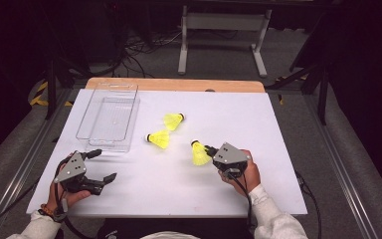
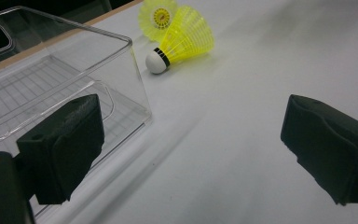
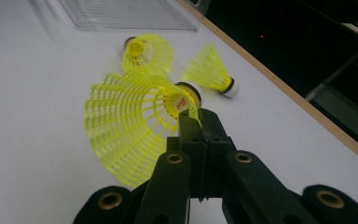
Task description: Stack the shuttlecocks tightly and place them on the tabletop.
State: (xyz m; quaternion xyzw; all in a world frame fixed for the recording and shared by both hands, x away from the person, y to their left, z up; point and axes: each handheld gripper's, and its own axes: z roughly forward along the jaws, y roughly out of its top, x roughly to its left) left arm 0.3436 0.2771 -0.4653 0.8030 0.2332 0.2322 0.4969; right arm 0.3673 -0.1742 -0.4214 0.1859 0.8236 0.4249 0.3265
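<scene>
Yellow shuttlecock (image 3: pixel 130 130) lies near-right on the table (image 1: pixel 258 129), right gripper (image 3: pixel 192 116) pinching its skirt rim; left gripper (image 1: pixel 102 167) gapes empty. Thin mesh, apparently, may slip out.

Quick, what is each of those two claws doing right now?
Left gripper: open, holding nothing.
Right gripper: closed on the skirt edge of a yellow shuttlecock.
</scene>
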